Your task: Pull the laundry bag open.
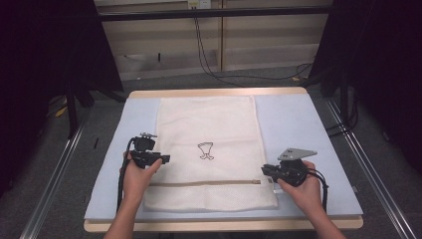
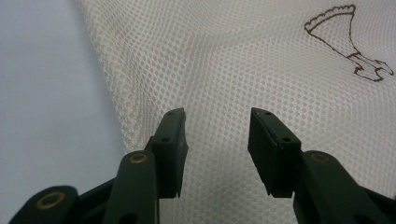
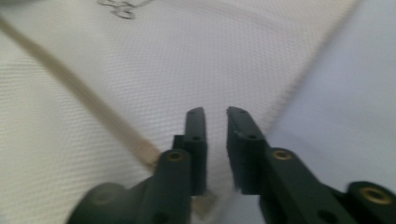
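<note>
A cream mesh bag (image 1: pixel 209 124) lies flat on the pale blue mat (image 1: pixel 298 124), with a small brown drawing (image 1: pixel 206 150) at its middle. A tan zipper (image 1: pixel 204 182) runs across the bag near its front edge. My left gripper (image 1: pixel 166 159) sits at the bag's left edge. In the left gripper view its jaws (image 2: pixel 217 114) stand open over the mesh (image 2: pixel 224 60), with nothing pinched between them. My right gripper (image 1: pixel 263 170) is at the zipper's right end (image 1: pixel 256 181). In the right gripper view its jaws (image 3: pixel 216 112) stand a narrow gap apart, and the zipper tape (image 3: pixel 93 105) runs under the left one.
The mat covers a wooden table top (image 1: pixel 219 92) whose edges show at front and back. Bare mat lies to either side of the bag. Metal rails (image 1: pixel 54 169) run along the floor on both sides, and cables (image 1: pixel 209 59) trail behind the table.
</note>
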Motion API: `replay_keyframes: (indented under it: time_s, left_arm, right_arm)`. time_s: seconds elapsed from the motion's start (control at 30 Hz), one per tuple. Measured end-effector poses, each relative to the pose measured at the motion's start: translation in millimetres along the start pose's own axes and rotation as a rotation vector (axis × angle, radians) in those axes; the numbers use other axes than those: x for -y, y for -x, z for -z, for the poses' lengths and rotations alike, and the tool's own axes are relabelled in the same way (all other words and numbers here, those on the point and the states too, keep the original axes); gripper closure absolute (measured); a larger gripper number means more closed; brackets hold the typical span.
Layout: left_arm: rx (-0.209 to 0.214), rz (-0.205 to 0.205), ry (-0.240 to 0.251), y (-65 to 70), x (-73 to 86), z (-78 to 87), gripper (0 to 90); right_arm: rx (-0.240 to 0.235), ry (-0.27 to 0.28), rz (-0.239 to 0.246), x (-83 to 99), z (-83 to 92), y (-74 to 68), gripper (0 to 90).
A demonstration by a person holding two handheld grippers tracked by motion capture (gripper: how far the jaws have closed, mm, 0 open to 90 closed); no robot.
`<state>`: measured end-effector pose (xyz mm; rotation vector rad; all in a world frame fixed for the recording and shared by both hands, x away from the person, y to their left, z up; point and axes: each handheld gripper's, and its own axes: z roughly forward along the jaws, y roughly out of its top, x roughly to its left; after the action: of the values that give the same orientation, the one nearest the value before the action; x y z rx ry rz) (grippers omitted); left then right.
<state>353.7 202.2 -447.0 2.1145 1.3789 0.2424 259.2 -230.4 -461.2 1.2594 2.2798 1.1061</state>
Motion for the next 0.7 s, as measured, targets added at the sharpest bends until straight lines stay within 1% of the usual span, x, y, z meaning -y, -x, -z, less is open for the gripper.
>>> replay_keyframes:
  time_s: [0.03,0.07,0.1,0.13,0.17,0.2,0.23,0.27,0.3,0.33,0.37,0.4,0.43,0.47,0.5,0.53,0.57,0.6,0.63,0.67,0.7]
  left_arm:
    - [0.009,0.0,-0.003,0.3,0.3,-0.1,55.6]
    - [0.008,-0.001,-0.002,1.5,0.7,-0.1,55.4]
    - [0.011,-0.011,-0.005,2.6,0.7,0.7,55.1]
    - [0.018,-0.018,-0.005,4.7,0.6,1.5,55.1]
    - [0.031,-0.008,0.005,6.9,0.1,1.6,55.1]
    - [0.039,-0.013,0.006,8.3,-0.5,2.2,55.1]
    - [0.055,-0.014,0.002,10.4,-1.3,2.6,55.3]
    - [0.078,-0.013,-0.003,14.0,-2.1,2.1,55.9]
    - [0.09,-0.02,-0.003,17.4,-2.3,1.4,56.0]
    - [0.114,-0.03,-0.013,21.1,-2.8,0.9,57.0]
    - [0.139,-0.036,-0.017,25.5,-3.2,0.1,57.9]
    - [0.152,-0.051,-0.021,28.9,-3.6,-0.6,57.8]
    - [0.178,-0.06,-0.017,36.3,-4.2,-2.3,57.8]
    - [0.202,-0.063,-0.023,40.4,-4.9,-3.1,57.5]
    - [0.228,-0.08,-0.036,47.5,-6.3,-4.1,56.4]
    - [0.238,-0.087,-0.037,52.2,-7.0,-4.8,55.8]
    - [0.263,-0.096,-0.041,58.4,-8.1,-5.9,54.8]
    - [0.285,-0.095,-0.038,64.5,-9.0,-7.0,53.4]
    - [0.308,-0.103,-0.038,72.0,-10.0,-8.8,52.9]
    - [0.321,-0.126,-0.045,77.5,-10.9,-10.1,51.5]
    - [0.336,-0.125,-0.045,84.1,-11.5,-11.7,50.2]
  right_arm:
    - [0.037,-0.014,-0.001,1.9,-1.6,4.5,70.2]
    - [0.072,-0.033,-0.005,4.8,-3.3,7.8,66.1]
    - [0.097,-0.053,0.005,8.1,-6.0,10.6,62.7]
    - [0.105,-0.062,0.012,11.2,-9.2,12.6,62.8]
    - [0.08,-0.046,-0.02,13.2,-10.5,14.2,67.5]
    - [0.048,-0.049,-0.053,13.3,-10.3,14.5,76.4]
    - [0.017,-0.047,-0.061,13.7,-10.6,15.3,86.9]
    - [-0.015,-0.039,-0.091,14.4,-10.6,15.1,90.0]
    - [-0.02,-0.045,-0.102,14.8,-10.4,13.8,90.0]
    - [-0.027,-0.052,-0.083,14.1,-10.0,13.1,90.0]
    - [-0.053,-0.057,-0.094,13.3,-9.1,11.9,90.0]
    - [-0.067,-0.059,-0.109,13.4,-8.6,9.9,90.0]
    - [-0.066,-0.06,-0.098,13.5,-8.6,8.7,90.0]
    - [-0.05,-0.063,-0.076,13.3,-8.8,6.6,90.0]
    - [-0.059,-0.063,-0.074,13.0,-9.1,6.0,90.0]
    - [-0.081,-0.057,-0.079,12.4,-9.4,4.6,90.0]
    - [-0.077,-0.058,-0.074,12.1,-8.7,3.8,90.0]
    - [-0.064,-0.047,-0.06,11.7,-8.0,3.4,90.0]
    - [-0.028,-0.036,-0.046,11.1,-6.3,4.1,90.0]
    - [0.003,-0.026,-0.043,11.2,-4.7,6.4,87.7]
    - [0.019,-0.024,-0.052,12.1,-4.7,8.8,78.9]
